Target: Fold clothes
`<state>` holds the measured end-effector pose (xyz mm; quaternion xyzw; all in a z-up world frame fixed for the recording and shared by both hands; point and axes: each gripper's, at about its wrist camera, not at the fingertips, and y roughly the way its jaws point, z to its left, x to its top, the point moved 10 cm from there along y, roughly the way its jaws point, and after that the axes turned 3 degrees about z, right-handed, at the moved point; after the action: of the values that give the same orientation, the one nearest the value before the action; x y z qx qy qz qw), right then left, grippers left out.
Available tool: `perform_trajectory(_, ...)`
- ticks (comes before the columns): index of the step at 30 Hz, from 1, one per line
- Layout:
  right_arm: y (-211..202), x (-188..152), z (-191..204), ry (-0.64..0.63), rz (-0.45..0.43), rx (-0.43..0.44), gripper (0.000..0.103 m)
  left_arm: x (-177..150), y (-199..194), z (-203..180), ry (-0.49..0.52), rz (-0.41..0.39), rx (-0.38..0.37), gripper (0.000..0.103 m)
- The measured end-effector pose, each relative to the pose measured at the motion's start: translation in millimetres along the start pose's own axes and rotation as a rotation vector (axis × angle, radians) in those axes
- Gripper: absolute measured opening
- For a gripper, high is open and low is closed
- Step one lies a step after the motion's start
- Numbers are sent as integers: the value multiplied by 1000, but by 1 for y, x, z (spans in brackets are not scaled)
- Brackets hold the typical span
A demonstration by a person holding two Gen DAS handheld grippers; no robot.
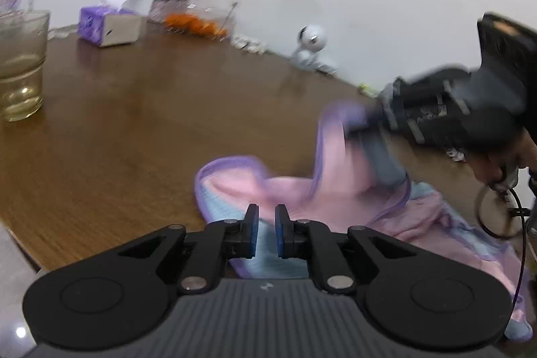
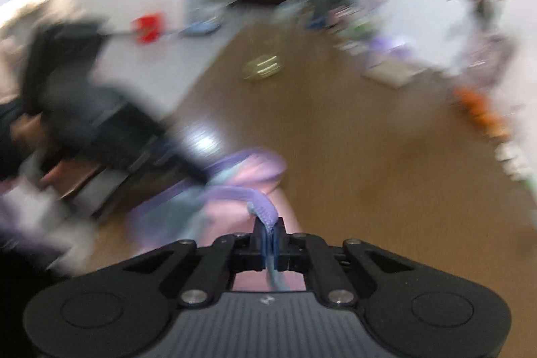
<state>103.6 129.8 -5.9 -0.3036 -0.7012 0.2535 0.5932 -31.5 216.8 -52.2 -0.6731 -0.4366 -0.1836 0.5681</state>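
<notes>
Right claw [image 2: 272, 232] pinches the soft cloth's [image 1: 339, 187] purple hem; left claw [image 1: 266, 228] spread, empty—limp stuff, grab corners.

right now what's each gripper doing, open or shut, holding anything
Left gripper: open, narrow gap, holding nothing, just above the pink cloth.
Right gripper: shut on the cloth's purple hem.

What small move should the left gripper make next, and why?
Probably close on the cloth edge just ahead. The left gripper is open with nothing between its pads, while the right gripper already pinches the purple hem and lifts it off the table; a second hold would allow a fold.
</notes>
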Motion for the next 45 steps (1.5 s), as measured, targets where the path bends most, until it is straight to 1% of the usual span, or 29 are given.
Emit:
perform_trajectory(2, 16, -1, -41, 132, 7, -186, 7, -2, 6, 2, -8, 33, 14, 9)
perform_trajectory(3, 23, -4, -61, 201, 17, -274, 13, -4, 8, 1, -3, 39, 15, 11)
perform_trajectory(4, 29, -8, -72, 244, 35, -318, 14, -5, 7, -2, 9, 44, 18, 12)
perform_trajectory(5, 35, -13, -78, 272, 57, -337, 15, -6, 6, -4, 21, 49, 19, 15)
perform_trajectory(6, 35, -16, -80, 283, 67, -349, 25, -4, 5, -6, 27, 49, 13, 23)
perform_trajectory(7, 33, -17, -79, 285, 70, -358, 29, -2, 5, -9, 33, 49, 6, 27)
perform_trajectory(8, 24, -16, -74, 277, 55, -359, 40, 2, 4, -12, 41, 40, -3, 34)
perform_trajectory(9, 11, -14, -66, 265, 30, -356, 51, 6, 5, -15, 58, 35, -12, 35)
perform_trajectory(11, -8, -32, -50, 321, 39, -358, 57, 10, 7, -29, 111, 35, -47, 37)
perform_trajectory(14, -35, -68, -25, 430, 70, -365, 59, 12, 13, -49, 185, 49, -109, 39)
perform_trajectory(15, -44, -79, -17, 467, 80, -366, 60, 10, 16, -55, 211, 70, -137, 39)
perform_trajectory(18, -71, -114, 9, 576, 112, -372, 59, 1, 21, -61, 235, 115, -186, 39)
perform_trajectory(21, -98, -149, 36, 685, 144, -377, 59, -10, 24, -58, 255, 157, -188, 38)
perform_trajectory(24, -125, -184, 63, 794, 175, -381, 59, -14, 18, -52, 267, 154, -179, 38)
perform_trajectory(26, -135, -196, 74, 847, 166, -411, 59, -16, 15, -49, 280, 164, -168, 38)
perform_trajectory(28, -141, -204, 76, 843, 160, -452, 59, -19, 8, -48, 282, 171, -160, 38)
perform_trajectory(29, -143, -209, 74, 816, 174, -487, 63, -19, 6, -48, 280, 178, -156, 38)
perform_trajectory(30, -146, -215, 65, 818, 187, -514, 78, -21, 5, -52, 285, 186, -154, 38)
perform_trajectory(32, -151, -228, 40, 863, 203, -550, 78, -29, -1, -65, 330, 205, -150, 39)
perform_trajectory(34, -157, -237, 18, 889, 225, -597, 78, -39, -7, -81, 388, 237, -168, 44)
perform_trajectory(35, -158, -231, 12, 883, 213, -597, 76, -36, -8, -84, 381, 248, -188, 45)
perform_trajectory(36, -157, -220, 7, 867, 187, -583, 68, -34, -9, -86, 373, 260, -209, 45)
perform_trajectory(37, -156, -209, 2, 852, 161, -568, 64, -31, -9, -88, 366, 270, -227, 45)
perform_trajectory(38, -155, -197, -2, 836, 135, -554, 61, -19, -8, -86, 362, 252, -226, 45)
perform_trajectory(40, -154, -174, -11, 804, 83, -526, 61, 8, 0, -83, 370, 206, -210, 49)
perform_trajectory(41, -153, -163, -15, 788, 57, -511, 61, 22, 6, -82, 379, 181, -198, 53)
perform_trajectory(43, -132, -126, -22, 753, -19, -405, 61, 41, 30, -83, 373, 184, -216, 54)
perform_trajectory(44, -114, -110, -28, 748, -36, -355, 61, 49, 42, -83, 370, 186, -223, 54)
perform_trajectory(45, -95, -97, -37, 749, -42, -314, 61, 53, 54, -84, 369, 195, -204, 54)
